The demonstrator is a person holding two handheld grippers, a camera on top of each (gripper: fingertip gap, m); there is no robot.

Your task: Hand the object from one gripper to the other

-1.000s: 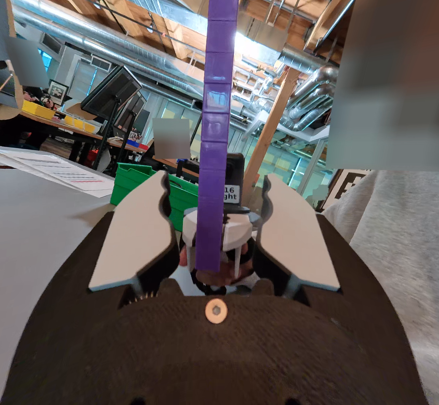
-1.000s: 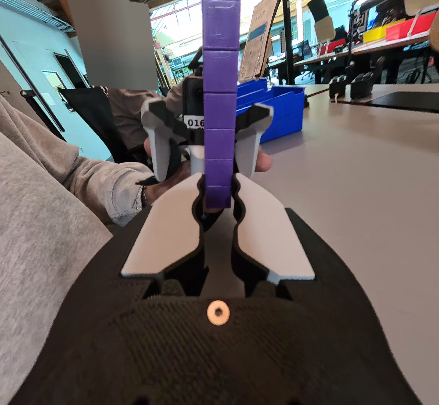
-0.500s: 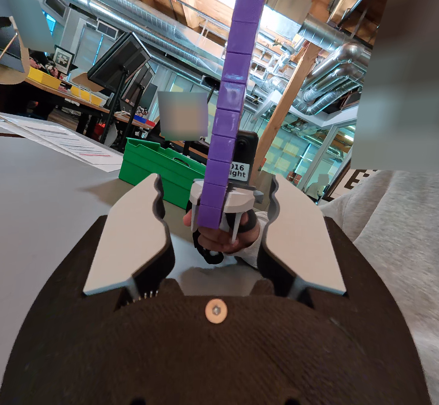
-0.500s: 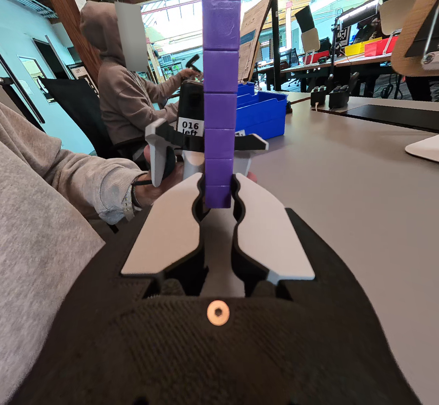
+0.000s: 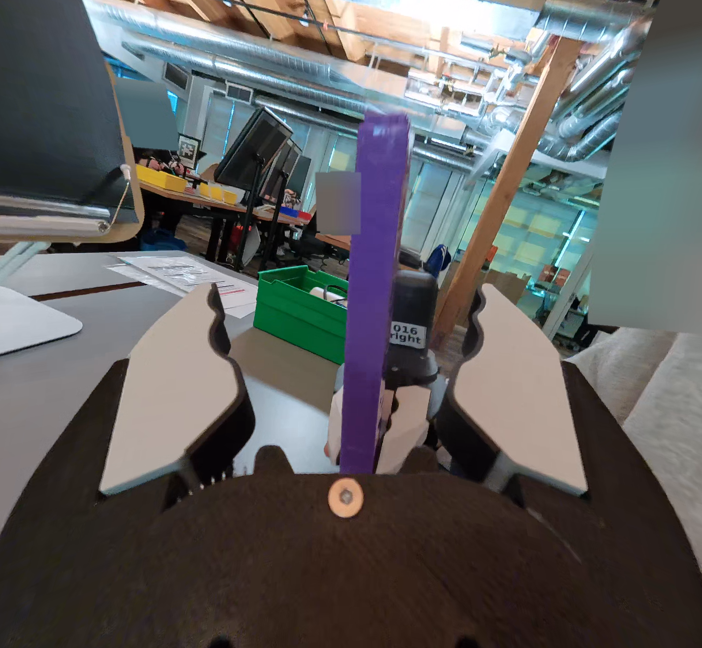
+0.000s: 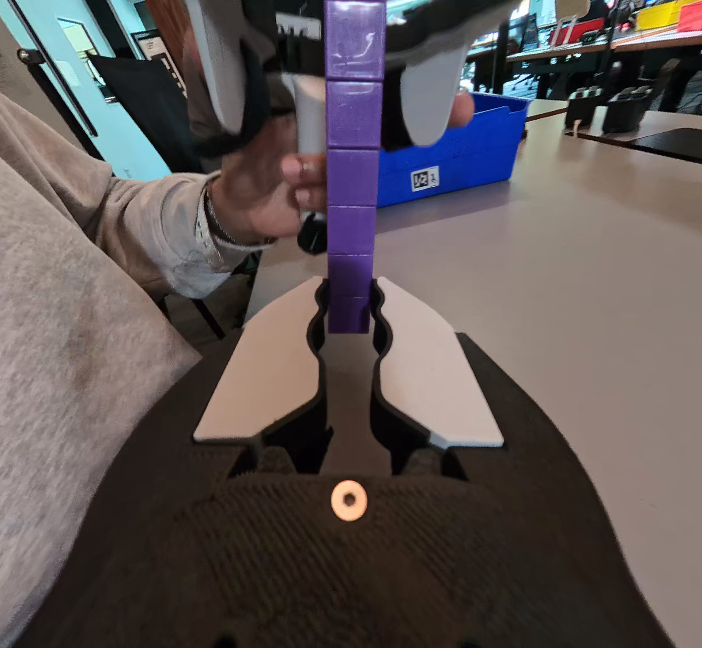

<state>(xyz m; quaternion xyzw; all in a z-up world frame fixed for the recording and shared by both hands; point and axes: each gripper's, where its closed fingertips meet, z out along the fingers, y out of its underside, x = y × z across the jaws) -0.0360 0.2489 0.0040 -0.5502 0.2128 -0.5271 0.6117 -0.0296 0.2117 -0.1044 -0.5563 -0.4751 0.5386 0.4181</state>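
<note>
- right gripper (image 6: 349,288) clamped on bottom end of purple block rod (image 6: 353,117); rod upright above grey table (image 6: 532,269)
- left gripper (image 5: 343,322) spread wide, fingers either side of rod w/o touching
- blue bin (image 6: 456,159) behind rod; green bin (image 5: 300,310) on table

The tall purple bar of joined plastic cubes (image 6: 353,113) looks glossy and smooth, with light glints on its faces. The right gripper (image 6: 349,305) has matt white fingers (image 6: 429,371) on a ribbed black printed body. The grey bench (image 6: 551,288) is smooth and matt; the blue plastic bin (image 6: 471,151) shines faintly.
</note>
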